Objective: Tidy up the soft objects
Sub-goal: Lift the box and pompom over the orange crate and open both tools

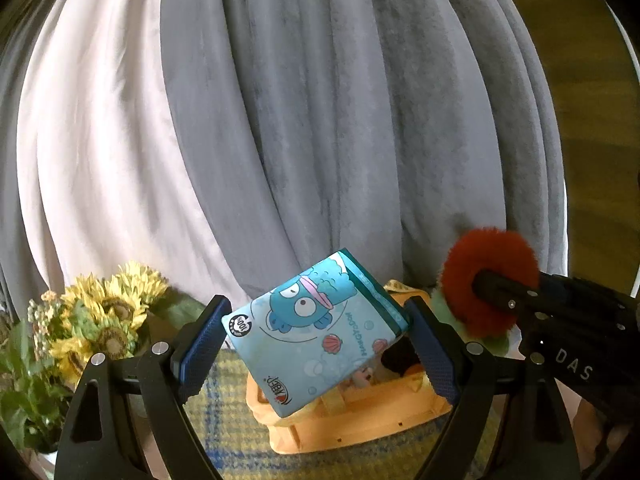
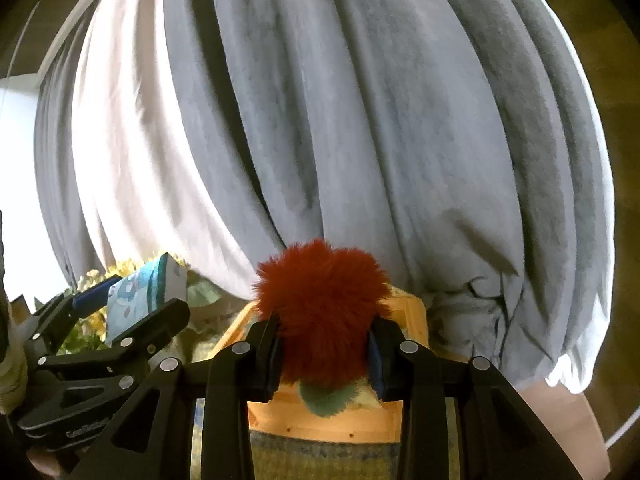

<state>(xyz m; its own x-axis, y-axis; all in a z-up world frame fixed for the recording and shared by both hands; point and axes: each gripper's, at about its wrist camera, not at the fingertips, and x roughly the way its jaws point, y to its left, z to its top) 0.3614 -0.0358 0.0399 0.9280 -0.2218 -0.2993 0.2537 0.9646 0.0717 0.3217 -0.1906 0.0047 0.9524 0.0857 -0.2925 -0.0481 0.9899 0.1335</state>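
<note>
Turquoise fabric with a cartoon print covers the soft cloth book (image 1: pixel 316 332) that your left gripper (image 1: pixel 316 344) is grasping: its blue-padded fingers (image 1: pixel 200 344) press on the book's two opposite edges, jaws standing wide around it. The cover shows a round blue fish-like character with big eyes and a pink band on its head, pink seashells, pale bubbles, a round black-and-white badge near one corner and a small red-and-black logo low down. A darker teal strip runs along its spine side. The book hangs tilted, one corner down, in the air above the orange basket (image 1: pixel 360 428).

Your right gripper (image 2: pixel 326 354) is clenched on a fluffy plush toy (image 2: pixel 324 312). Its upper part is a dense rust-red ball of long fur that bulges out above and around the fingers; below the jaws a patch of pale green fuzz shows. From the left wrist view the red fur (image 1: pixel 490 280) wraps round one black finger like a ring, with green fur beneath it. The toy is held up over the far part of the same basket, to the right of the book and apart from it.

The basket sits on a yellow-and-blue checked cloth (image 1: pixel 228 408), and something dark and something pale lie inside it, too hidden to name. Sunflowers (image 1: pixel 104 320) stand at the left, and grey curtains (image 1: pixel 320 120) hang behind everything.
</note>
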